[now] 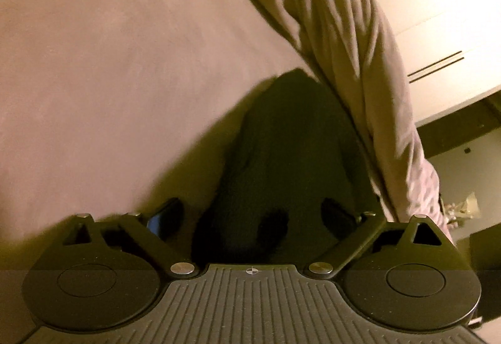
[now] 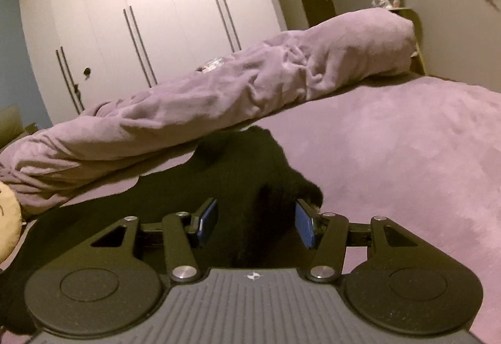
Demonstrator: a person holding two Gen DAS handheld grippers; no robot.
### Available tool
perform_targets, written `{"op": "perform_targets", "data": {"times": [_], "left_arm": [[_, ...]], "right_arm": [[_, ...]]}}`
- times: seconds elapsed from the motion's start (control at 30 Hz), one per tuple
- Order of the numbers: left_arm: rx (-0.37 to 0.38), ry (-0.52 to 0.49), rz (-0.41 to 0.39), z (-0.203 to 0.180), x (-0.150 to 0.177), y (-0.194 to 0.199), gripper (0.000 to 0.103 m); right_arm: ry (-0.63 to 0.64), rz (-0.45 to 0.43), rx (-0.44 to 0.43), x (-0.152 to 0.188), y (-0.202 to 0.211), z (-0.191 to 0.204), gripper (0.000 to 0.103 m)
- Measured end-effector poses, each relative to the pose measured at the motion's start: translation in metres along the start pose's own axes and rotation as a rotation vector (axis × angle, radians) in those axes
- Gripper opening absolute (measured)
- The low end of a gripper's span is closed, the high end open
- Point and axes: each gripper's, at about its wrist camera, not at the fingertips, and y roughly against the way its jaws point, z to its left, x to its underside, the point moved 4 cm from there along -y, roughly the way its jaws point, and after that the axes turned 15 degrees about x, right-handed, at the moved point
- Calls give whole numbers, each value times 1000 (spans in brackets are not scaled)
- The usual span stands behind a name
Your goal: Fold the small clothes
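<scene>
While spread, both jaws flank black garment [image 2: 238, 175].

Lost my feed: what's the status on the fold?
Left gripper and right gripper both open around the black garment. Garment unfolded on bed. Rolled duvet touching its far edge.

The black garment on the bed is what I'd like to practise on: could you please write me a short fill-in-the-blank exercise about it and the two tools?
1. The garment lying on the bed is ____ in colour.
2. The right tool has its two fingers ____, with the garment between them.
3. The rolled duvet behind the garment is ____ in colour.
4. The pads of the right tool are ____.

Missing words: black; open; purple; blue
</scene>
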Motion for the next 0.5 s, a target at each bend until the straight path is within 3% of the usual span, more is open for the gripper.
{"op": "perform_targets", "data": {"times": [0.07, 0.13, 0.2, 0.3, 0.37, 0.4, 0.43, 0.47, 0.5], "left_arm": [[31, -19, 23, -5, -10, -10, 98], [49, -61, 101, -11, -13, -27, 98], [29, -115, 193, -15, -12, -48, 98], [33, -170, 235, -24, -13, -67, 97], [40, -182, 246, -29, -13, -77, 81], [16, -201, 257, -30, -11, -82, 70], [-16, -236, 264, -32, -9, -86, 58], [-33, -264, 266, -33, -8, -87, 56], [-31, -261, 263, -32, -8, -85, 47]], "right_arm": [[30, -42, 30, -3, 4, 1, 53], [60, -84, 50, -2, 10, 6, 53], [82, -115, 38, 1, 13, 13, 53], [124, -148, -20, 9, 17, 28, 53], [190, -183, -60, 16, 20, 41, 51], [214, -180, -90, 19, 18, 46, 44], [236, -157, -113, 22, 14, 54, 28], [258, -124, -141, 26, 8, 62, 23], [283, -94, -165, 30, 3, 70, 20]]}}
